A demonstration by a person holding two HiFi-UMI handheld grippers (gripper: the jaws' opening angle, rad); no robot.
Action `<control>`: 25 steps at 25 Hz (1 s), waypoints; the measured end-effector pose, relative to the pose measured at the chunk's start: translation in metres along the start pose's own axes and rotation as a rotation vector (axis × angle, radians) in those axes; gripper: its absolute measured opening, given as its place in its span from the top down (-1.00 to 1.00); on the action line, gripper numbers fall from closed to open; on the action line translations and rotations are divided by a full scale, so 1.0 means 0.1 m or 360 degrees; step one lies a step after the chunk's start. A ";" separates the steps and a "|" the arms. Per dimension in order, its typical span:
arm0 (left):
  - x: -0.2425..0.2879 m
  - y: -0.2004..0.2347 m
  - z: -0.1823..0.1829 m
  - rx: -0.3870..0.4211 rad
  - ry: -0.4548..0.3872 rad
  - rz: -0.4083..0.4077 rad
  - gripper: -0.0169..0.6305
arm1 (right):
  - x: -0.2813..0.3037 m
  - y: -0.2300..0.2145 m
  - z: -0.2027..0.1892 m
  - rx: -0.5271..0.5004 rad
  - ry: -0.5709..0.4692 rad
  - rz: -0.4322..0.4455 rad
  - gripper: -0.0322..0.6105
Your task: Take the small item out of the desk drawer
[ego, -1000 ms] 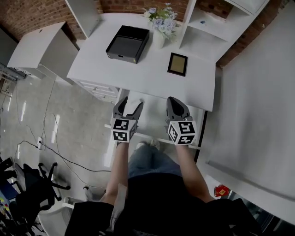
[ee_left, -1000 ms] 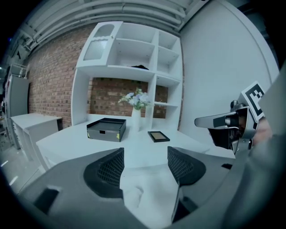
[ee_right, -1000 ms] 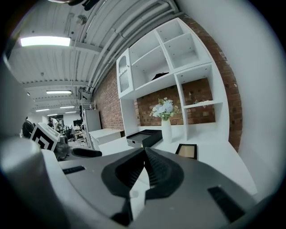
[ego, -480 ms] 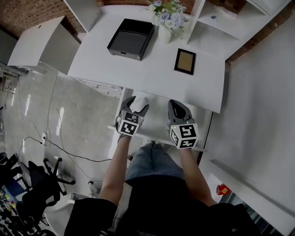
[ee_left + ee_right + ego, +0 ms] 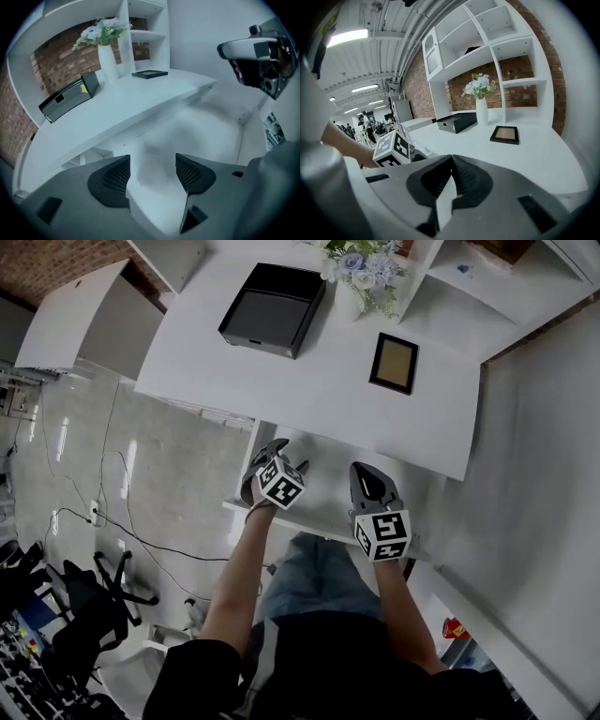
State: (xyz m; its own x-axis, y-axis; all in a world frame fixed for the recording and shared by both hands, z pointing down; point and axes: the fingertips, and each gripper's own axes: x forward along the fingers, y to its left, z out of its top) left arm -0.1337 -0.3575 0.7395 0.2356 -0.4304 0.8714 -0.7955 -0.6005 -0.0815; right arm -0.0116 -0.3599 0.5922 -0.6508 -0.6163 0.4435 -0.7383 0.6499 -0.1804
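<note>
The white desk's drawer (image 5: 323, 491) stands pulled out under the desk's front edge, toward the person's legs. Its inside (image 5: 187, 136) looks plain white and blurred, and I cannot make out any small item in it. My left gripper (image 5: 284, 457) hangs over the drawer's left part, rolled onto its side and open, with nothing between its fingers (image 5: 152, 164). My right gripper (image 5: 364, 472) is over the drawer's right part and shut, jaws pressed together on nothing (image 5: 451, 161). The left gripper's marker cube (image 5: 393, 147) shows in the right gripper view.
On the white desk (image 5: 309, 390) sit a black tray (image 5: 272, 307), a vase of flowers (image 5: 361, 266) and a small dark picture frame (image 5: 394, 364). White shelves (image 5: 487, 282) rise at the back right. A white wall panel runs along the right, and cables and office chairs (image 5: 84, 596) lie on the floor to the left.
The left gripper has shifted right over the drawer and rolled onto its side, staying open. The right gripper has hardly moved. The head view has drifted, so the desk sits higher in the frame.
</note>
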 end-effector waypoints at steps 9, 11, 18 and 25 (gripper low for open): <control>0.50 -0.02 -0.21 0.0138 0.0263 -0.0088 0.10 | 0.08 -0.13 -0.16 0.0023 0.0078 0.0009 0.90; 0.54 -0.02 -0.26 0.0114 0.0289 -0.0106 0.10 | 0.08 -0.15 -0.17 0.0024 0.0083 0.0005 0.90; 0.62 0.03 -0.32 0.0085 0.0329 -0.0107 0.20 | 0.08 -0.21 -0.23 0.0041 0.0104 -0.0005 0.90; 0.62 0.03 -0.30 0.0166 0.0339 -0.0110 0.41 | 0.07 -0.21 -0.26 0.0044 0.0115 -0.0022 0.90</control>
State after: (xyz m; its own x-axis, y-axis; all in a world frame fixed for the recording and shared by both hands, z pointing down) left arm -0.1380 -0.3654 0.8078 0.1558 -0.2406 0.9580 -0.7171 -0.6946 -0.0579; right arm 0.0041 -0.3659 0.6218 -0.6268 -0.5908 0.5080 -0.7524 0.6284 -0.1975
